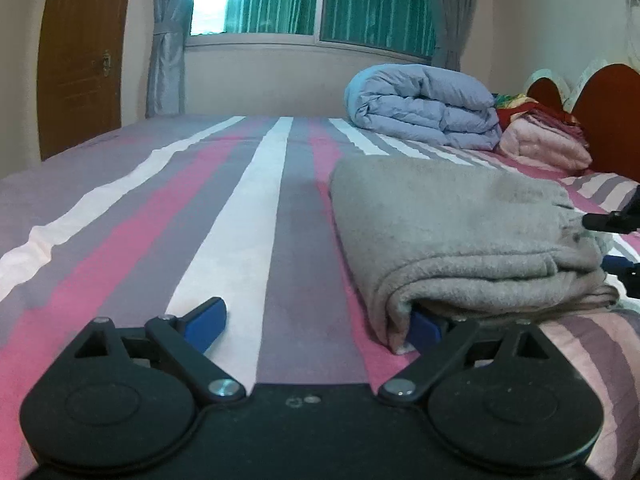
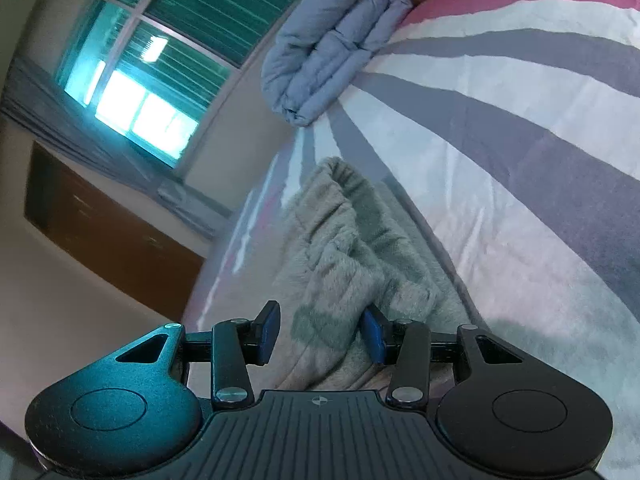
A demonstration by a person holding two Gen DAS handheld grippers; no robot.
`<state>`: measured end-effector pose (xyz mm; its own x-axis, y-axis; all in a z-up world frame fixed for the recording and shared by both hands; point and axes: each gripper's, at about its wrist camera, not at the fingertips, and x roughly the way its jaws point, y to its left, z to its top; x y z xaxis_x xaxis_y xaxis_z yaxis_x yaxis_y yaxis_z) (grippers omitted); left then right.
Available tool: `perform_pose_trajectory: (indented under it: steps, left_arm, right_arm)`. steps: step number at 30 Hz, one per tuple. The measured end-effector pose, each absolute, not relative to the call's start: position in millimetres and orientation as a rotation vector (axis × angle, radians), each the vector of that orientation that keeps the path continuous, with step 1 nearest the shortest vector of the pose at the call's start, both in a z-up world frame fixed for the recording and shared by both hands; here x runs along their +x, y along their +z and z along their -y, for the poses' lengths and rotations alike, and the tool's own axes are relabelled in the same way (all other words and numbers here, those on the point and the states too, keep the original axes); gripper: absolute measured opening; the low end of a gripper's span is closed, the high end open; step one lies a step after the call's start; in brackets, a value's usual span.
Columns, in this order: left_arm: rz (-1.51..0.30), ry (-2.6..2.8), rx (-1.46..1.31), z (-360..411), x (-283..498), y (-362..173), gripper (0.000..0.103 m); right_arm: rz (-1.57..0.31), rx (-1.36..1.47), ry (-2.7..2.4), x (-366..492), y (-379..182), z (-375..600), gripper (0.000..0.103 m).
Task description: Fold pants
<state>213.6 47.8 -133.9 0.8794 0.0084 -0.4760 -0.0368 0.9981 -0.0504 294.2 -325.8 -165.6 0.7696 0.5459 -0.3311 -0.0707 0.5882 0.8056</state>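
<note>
While the grey fleece pants (image 1: 460, 232) lie folded into a thick bundle on the striped bedsheet (image 1: 248, 208), both claws sit at the bundle's edges — neither grips it. Left gripper (image 1: 316, 320) stands spread wide, its right finger tucked under the bundle's near rolled edge, its left finger resting on bare sheet well clear. Right gripper (image 2: 320, 330), also released, straddles the bunched waistband end (image 2: 340, 216). From the left claw the bundle lies ahead and to the right, its long axis running away toward the folded blue duvet (image 1: 424, 104). Folding looks nearly finished.
</note>
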Motion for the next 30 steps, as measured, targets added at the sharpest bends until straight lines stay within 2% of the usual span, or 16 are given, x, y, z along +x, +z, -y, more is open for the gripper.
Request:
perform_pose_trajectory:
  steps: [4,5,6,7,8,9,10,12,13,16,19,22,26,30]
  left_arm:
    - [-0.494,0.042,-0.086,-53.4,213.7,-134.7,0.086]
    - [-0.484,0.047,-0.082,-52.2,212.2,-132.7,0.085]
    - [-0.438,0.04,-0.064,-49.2,206.1,-126.9,0.075]
    - [-0.371,0.019,-0.03,-45.3,196.4,-120.2,0.068]
    - [-0.353,0.033,0.0,-43.6,191.5,-118.3,0.071]
    - [-0.378,0.049,-0.016,-47.0,192.9,-121.6,0.082]
    - [-0.446,0.054,-0.04,-51.6,200.9,-128.3,0.083]
    - [-0.495,0.048,-0.025,-53.5,208.6,-133.0,0.089]
    - [-0.493,0.046,-0.016,-52.8,208.1,-131.9,0.089]
    - [-0.5,0.048,-0.001,-51.1,204.6,-130.2,0.089]
    - [-0.502,0.041,-0.024,-56.8,196.3,-121.0,0.09]
    - [-0.433,0.095,-0.088,-73.8,175.3,-104.5,0.096]
    - [-0.356,0.078,-0.232,-90.8,170.7,-94.8,0.097]
    - [-0.392,0.026,-0.233,-72.2,199.0,-99.2,0.097]
  right_arm:
    - [-0.604,0.857,0.383,294.8,-164.3,323.4,0.046]
    - [-0.611,0.858,0.385,296.2,-166.3,322.8,0.042]
    - [-0.619,0.857,0.385,297.8,-167.2,322.4,0.027]
    - [-0.608,0.829,0.377,296.6,-163.5,322.5,0.021]
    - [-0.546,0.816,0.392,289.6,-155.0,323.6,0.02]
    - [-0.469,0.814,0.416,279.3,-144.5,326.9,0.02]
    - [-0.438,0.809,0.413,273.6,-140.5,329.2,0.02]
    - [-0.548,0.802,0.372,282.3,-157.2,332.7,0.02]
    - [-0.637,0.857,0.347,291.9,-174.1,336.9,0.02]
    - [-0.611,0.903,0.364,293.5,-175.2,344.2,0.02]
    - [-0.603,0.879,0.385,288.2,-170.0,345.0,0.023]
    - [-0.558,0.885,0.379,275.7,-161.3,354.8,0.029]
    - [-0.499,0.974,0.335,254.0,-159.0,377.6,0.054]
    - [-0.552,0.934,0.388,253.2,-160.0,368.4,0.056]
